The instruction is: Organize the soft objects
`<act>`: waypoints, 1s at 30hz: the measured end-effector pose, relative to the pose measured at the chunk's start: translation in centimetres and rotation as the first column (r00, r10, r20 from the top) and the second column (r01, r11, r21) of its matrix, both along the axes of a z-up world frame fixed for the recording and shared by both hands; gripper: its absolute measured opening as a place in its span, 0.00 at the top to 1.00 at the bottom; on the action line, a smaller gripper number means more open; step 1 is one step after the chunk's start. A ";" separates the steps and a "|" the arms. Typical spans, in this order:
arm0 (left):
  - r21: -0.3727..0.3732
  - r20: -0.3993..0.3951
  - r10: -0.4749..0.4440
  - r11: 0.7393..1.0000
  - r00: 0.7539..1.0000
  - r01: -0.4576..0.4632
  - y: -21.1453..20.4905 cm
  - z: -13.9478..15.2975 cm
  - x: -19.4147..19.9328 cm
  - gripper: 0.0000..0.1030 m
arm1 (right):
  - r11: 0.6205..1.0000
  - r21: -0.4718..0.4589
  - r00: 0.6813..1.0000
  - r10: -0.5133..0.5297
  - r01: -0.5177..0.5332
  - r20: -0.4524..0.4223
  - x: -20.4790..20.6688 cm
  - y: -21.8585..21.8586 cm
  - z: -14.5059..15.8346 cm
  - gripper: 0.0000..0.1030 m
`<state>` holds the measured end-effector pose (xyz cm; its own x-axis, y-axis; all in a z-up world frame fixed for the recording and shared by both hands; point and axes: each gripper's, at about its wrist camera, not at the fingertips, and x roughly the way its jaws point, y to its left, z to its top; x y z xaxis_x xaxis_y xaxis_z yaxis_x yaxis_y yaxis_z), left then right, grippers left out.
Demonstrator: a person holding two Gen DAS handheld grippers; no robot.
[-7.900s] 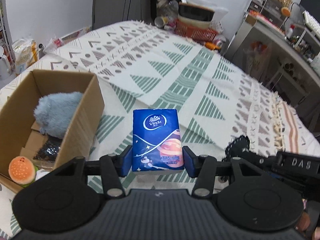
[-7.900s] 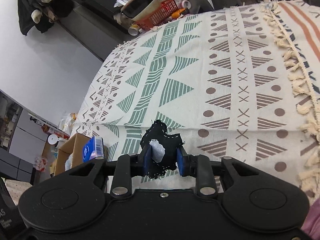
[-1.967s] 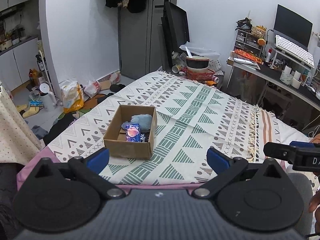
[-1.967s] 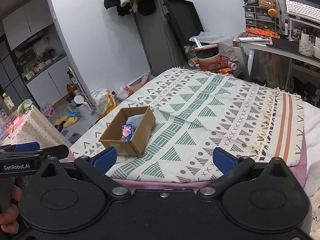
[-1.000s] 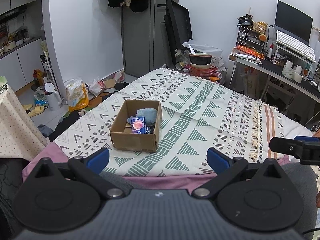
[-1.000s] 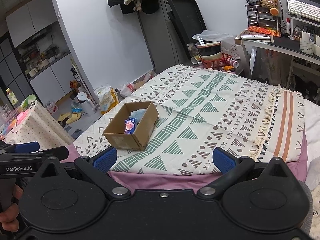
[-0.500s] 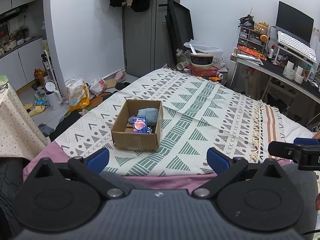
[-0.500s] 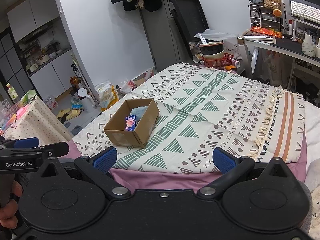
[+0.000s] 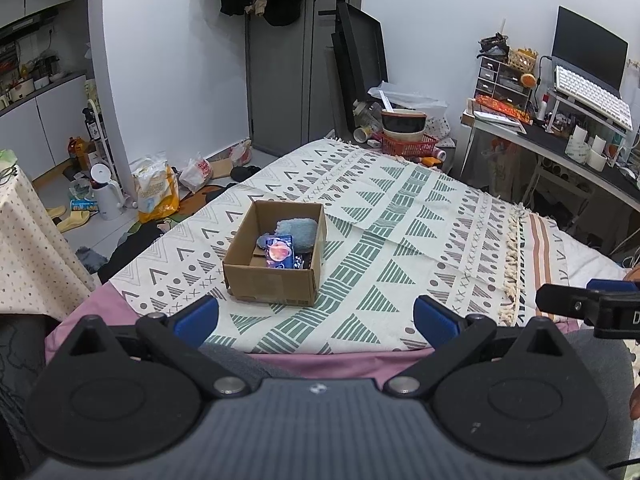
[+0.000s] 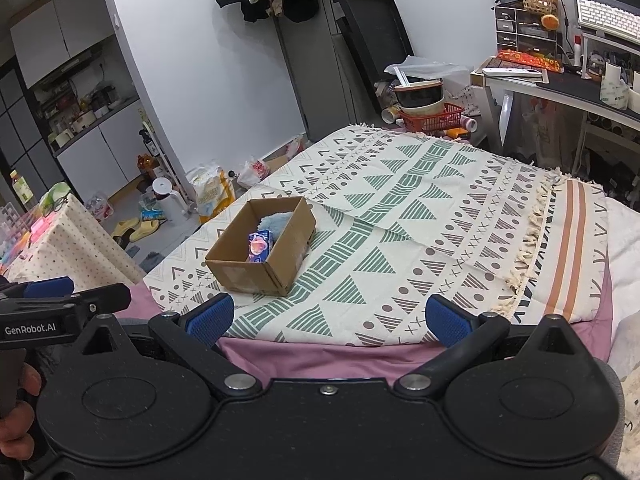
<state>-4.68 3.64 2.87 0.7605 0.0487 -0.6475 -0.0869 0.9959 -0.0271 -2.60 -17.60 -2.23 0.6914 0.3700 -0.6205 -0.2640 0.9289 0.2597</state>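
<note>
Two grippers: both held back from the bed, well apart from the box, nothing between their fingers
Left gripper [image 9: 316, 316]: blue pads spread wide, empty; its body also shows at the left edge of the right wrist view
Right gripper [image 10: 327, 318]: blue pads spread wide, empty; its tip shows at the right edge of the left wrist view
Cardboard box [image 9: 272, 280]: open-topped, standing on the patterned blanket [image 9: 400, 216] near the bed's left front corner
Tissue pack [image 9: 280, 254]: blue with a pink print, inside the box, leaning upright toward its middle
Grey-blue plush [image 9: 298, 230]: inside the box, behind the tissue pack and touching it
Dark item: low in the box beside the pack, too small to identify
Hand [image 10: 18, 420]: grips the left gripper's handle, bottom left of the right wrist view
</note>
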 end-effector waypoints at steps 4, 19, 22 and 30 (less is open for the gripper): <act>-0.007 0.002 0.006 1.000 1.000 -0.006 0.1 0.2 0.1 0.00 | 1.000 -0.005 1.000 -0.002 0.002 0.000 0.0 0.0 0.1 0.00; 0.007 0.002 -0.006 1.000 1.000 0.006 -0.8 0.2 0.0 0.00 | 1.000 -0.007 1.000 -0.004 0.004 0.008 -0.1 -0.2 0.2 0.00; 0.005 0.001 -0.005 1.000 1.000 0.005 -0.8 0.2 0.0 0.00 | 1.000 -0.004 1.000 -0.007 0.007 0.006 -0.1 -0.3 0.3 0.00; 0.008 0.006 0.007 1.000 1.000 -0.007 -1.0 0.3 0.1 0.00 | 1.000 -0.008 1.000 -0.006 0.006 0.008 -0.1 -0.1 0.3 0.00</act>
<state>-4.62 2.65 3.21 0.7642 0.0591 -0.6423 -0.0933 0.9954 -0.0194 -2.73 -17.73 -1.91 0.6986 0.3607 -0.6179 -0.2600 0.9326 0.2504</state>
